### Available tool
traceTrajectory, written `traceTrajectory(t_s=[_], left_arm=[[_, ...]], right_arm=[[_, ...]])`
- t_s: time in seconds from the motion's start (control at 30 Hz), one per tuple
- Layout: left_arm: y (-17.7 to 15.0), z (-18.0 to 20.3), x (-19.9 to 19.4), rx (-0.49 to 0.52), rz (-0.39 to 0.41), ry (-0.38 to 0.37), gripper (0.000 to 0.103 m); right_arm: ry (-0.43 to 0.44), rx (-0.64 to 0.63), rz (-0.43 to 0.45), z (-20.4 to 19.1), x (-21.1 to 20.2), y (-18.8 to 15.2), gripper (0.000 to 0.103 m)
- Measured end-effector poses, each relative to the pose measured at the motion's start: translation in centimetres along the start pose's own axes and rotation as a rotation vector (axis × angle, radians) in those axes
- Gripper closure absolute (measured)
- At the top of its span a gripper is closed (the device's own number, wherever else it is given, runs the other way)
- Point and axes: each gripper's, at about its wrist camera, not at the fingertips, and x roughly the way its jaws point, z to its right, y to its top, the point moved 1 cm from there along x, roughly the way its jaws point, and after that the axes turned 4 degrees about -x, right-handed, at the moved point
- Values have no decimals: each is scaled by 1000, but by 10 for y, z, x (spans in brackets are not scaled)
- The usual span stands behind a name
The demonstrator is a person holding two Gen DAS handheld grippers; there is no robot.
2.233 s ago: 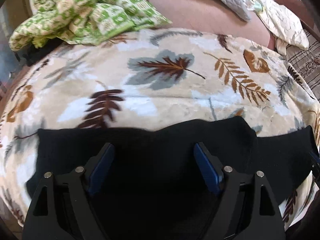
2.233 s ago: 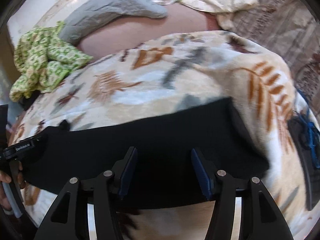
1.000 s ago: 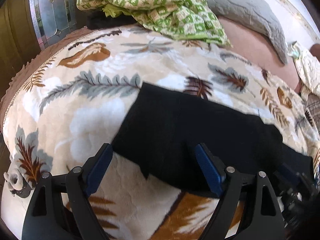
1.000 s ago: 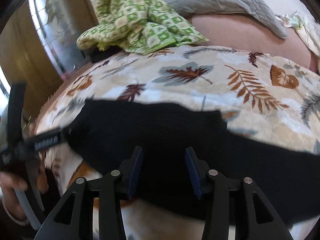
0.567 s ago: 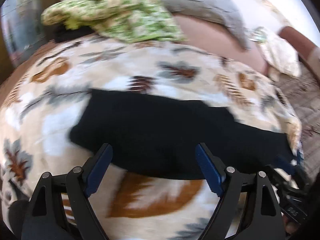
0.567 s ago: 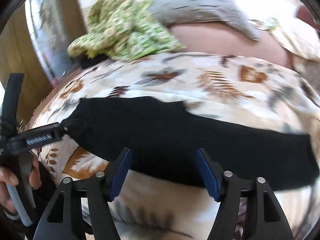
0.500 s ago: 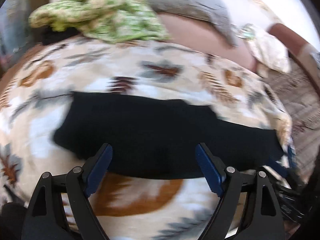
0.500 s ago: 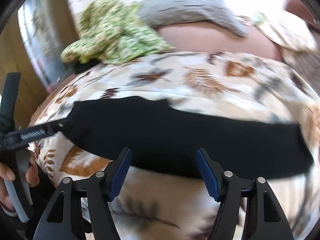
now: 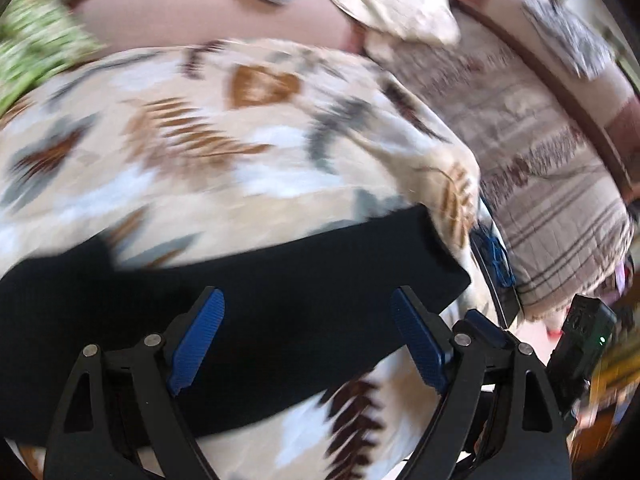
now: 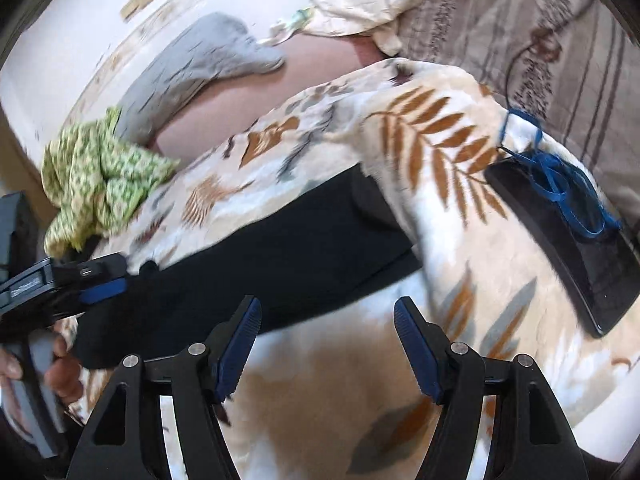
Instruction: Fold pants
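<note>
Bed scene: cream leaf-print blanket (image 9: 248, 176) covers the work area, with a pink sheet (image 9: 192, 12) beyond it and a striped brownish bedspread (image 9: 536, 168) off to the right in the left wrist view. Black pants (image 9: 280, 304) lie on the blanket as one long narrow band, running from lower left to upper right in both views; far end sits just short of the blanket's right edge. Left gripper (image 9: 308, 340) jaws wide, blue pads well apart, hovering over the middle stretch of the band, nothing pinched between them as far as the motion-blurred frame shows. Right gripper (image 10: 326, 344) jaws also well apart and nothing between them; it hangs over bare blanket just in front of the pants' near edge, its left pad overlapping the cloth edge in the picture, contact not clear. In the right wrist view the left gripper (image 10: 86, 286) shows at the left edge, over the band's left end, with the person's hand (image 10: 60, 368) on its grey handle. Green patterned cloth (image 10: 96, 176) is bunched at the blanket's far left, grey quilted piece (image 10: 192, 68) behind it, crumpled cream cloth (image 10: 360, 4) further back. Black tablet-like slab (image 10: 572, 252) with a blue cord (image 10: 556, 184) on it lies on the blanket's right side, well apart from the pants.
</note>
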Motion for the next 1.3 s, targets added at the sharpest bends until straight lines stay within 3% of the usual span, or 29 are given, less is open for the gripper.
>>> traceTrajectory(t_s=[0.3, 0.6, 0.7, 0.8, 0.9, 0.97, 1.07, 1.23, 1.27, 1.3], left_arm=[[35, 66, 85, 265, -128, -10, 17], [48, 102, 137, 454, -230, -67, 17], [49, 113, 143, 503, -223, -117, 17], [52, 118, 148, 501, -216, -141, 34], [47, 126, 148, 547, -189, -149, 64], [44, 129, 145, 550, -176, -144, 67], [51, 124, 130, 490, -176, -161, 85], [67, 105, 63, 418, -76, -181, 84], [70, 95, 45, 389, -51, -191, 82], [72, 79, 21, 341, -21, -192, 72]], right_arm=[[37, 16, 6, 20, 15, -6, 29], [91, 18, 79, 21, 29, -4, 20], [97, 12, 105, 21, 34, -1, 20], [95, 6, 129, 20, 39, 1, 20], [76, 18, 146, 22, 44, 5, 32], [74, 53, 132, 28, 48, 9, 65], [121, 132, 113, 37, 47, 18, 85], [170, 32, 175, 3, 16, 33, 91], [183, -9, 187, -11, 9, 37, 91], [196, -36, 194, -22, 5, 39, 91]])
